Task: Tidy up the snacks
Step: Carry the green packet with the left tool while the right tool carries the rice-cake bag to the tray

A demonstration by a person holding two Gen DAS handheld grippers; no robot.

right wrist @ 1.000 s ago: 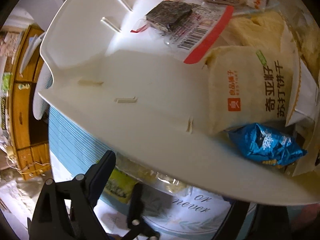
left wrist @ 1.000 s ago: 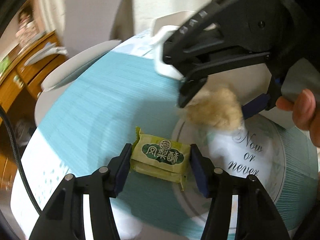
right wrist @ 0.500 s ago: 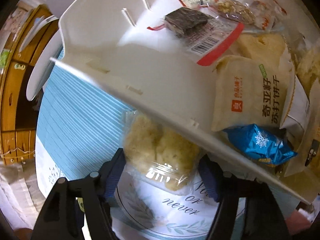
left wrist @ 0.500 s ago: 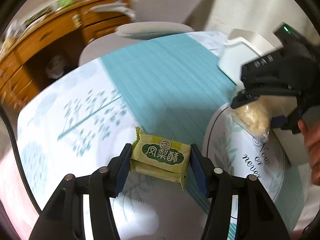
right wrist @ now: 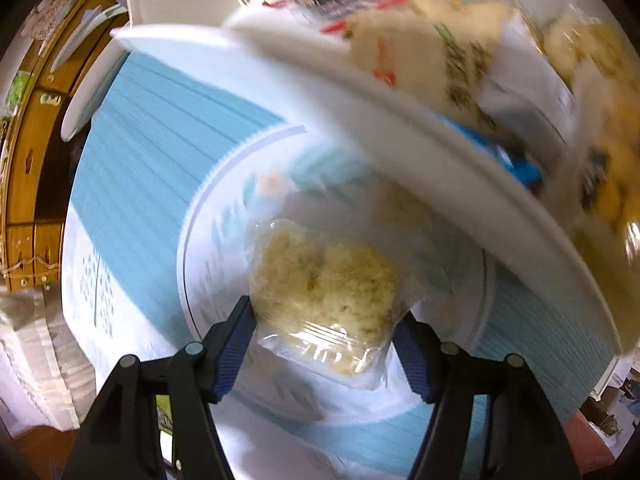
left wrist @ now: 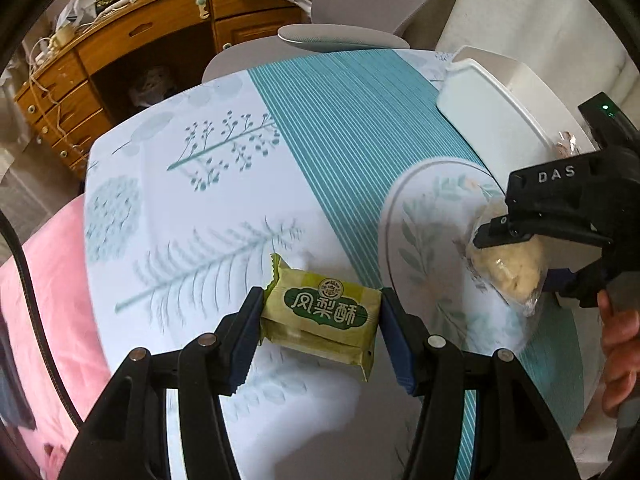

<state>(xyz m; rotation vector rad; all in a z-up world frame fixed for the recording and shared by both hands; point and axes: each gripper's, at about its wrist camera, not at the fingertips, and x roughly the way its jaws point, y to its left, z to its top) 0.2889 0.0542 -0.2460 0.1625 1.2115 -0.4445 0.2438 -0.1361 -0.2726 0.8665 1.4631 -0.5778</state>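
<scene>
My left gripper (left wrist: 322, 320) is shut on a green pineapple-cake packet (left wrist: 324, 316), held above the patterned tablecloth (left wrist: 224, 208). My right gripper (right wrist: 326, 332) is shut on a clear bag of pale crumbly snack (right wrist: 326, 284), held over the round printed circle of the cloth (right wrist: 216, 248). In the left wrist view this right gripper (left wrist: 520, 276) and its bag (left wrist: 508, 268) hang at the right. A white tray (right wrist: 360, 92) holds several snack packets, among them a beige cracker pack (right wrist: 424, 60) and a blue packet (right wrist: 520, 168).
The white tray (left wrist: 492, 92) stands at the table's far right. A grey chair (left wrist: 344, 36) and a wooden desk (left wrist: 132, 36) are behind the table. Pink bedding (left wrist: 48, 288) lies at the left. A hand (left wrist: 620, 332) grips the right tool.
The right gripper has drawn the crumbly snack bag back and away from the tray's edge, out over the printed circle. The left gripper keeps hold of the green packet while its view has swung left.
</scene>
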